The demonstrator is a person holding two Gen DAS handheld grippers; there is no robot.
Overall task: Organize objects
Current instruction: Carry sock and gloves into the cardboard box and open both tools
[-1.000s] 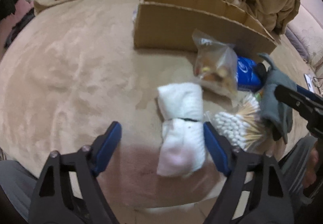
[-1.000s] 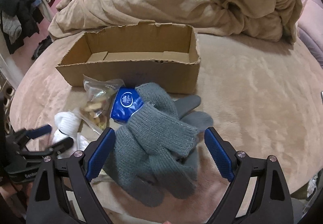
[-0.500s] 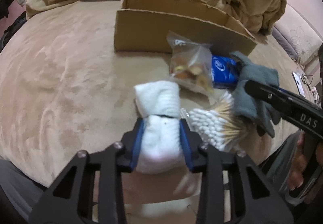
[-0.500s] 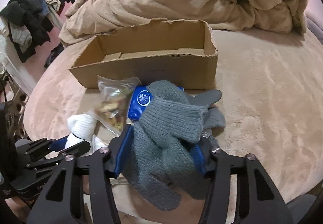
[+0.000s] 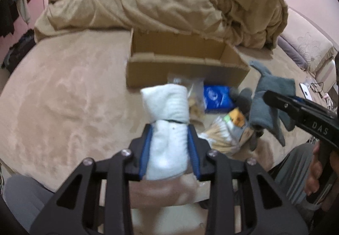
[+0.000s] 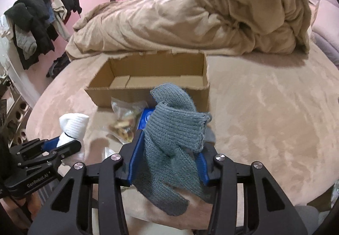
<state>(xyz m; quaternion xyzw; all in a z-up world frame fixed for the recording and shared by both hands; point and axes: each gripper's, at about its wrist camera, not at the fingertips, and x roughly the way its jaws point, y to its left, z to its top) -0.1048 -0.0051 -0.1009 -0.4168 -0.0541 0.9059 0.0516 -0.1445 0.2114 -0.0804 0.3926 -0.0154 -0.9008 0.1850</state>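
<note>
From where I sit, much of the pile in front of the cardboard box [image 5: 186,69] is hard to read. The white socks [image 5: 167,126] block part of the clear snack bag [image 5: 196,99], and the contents of that bag are blurred. The cotton swabs [image 5: 220,137] lie half under a crinkled packet whose label I cannot make out. In my right view the blue packet [image 6: 146,117] shows only as a sliver behind the grey gloves [image 6: 171,141]. The lower end of the socks is smeared by motion.

The socks are a white, ribbed bundle pinched at the middle by a dark band, so both ends bulge. My left gripper [image 5: 169,148] is clamped on the lower half, blue pads pressed into both sides. The bundle sits just in front of the box, raised off the tan bedcover [image 5: 63,97]. The gloves are grey knit, bunched and draped, with one cuff folded over. My right gripper [image 6: 167,158] is clamped on them, and they hang above the pile, near the box's front wall.

Half a second ago both bundles lay lower, against the bedcover; now each has come up and nearer the box, whose open inside shows more fully. The gloves have lifted clear of the swabs. Both grippers stay closed as before. The rumpled duvet [image 6: 190,18] lies behind the box.
</note>
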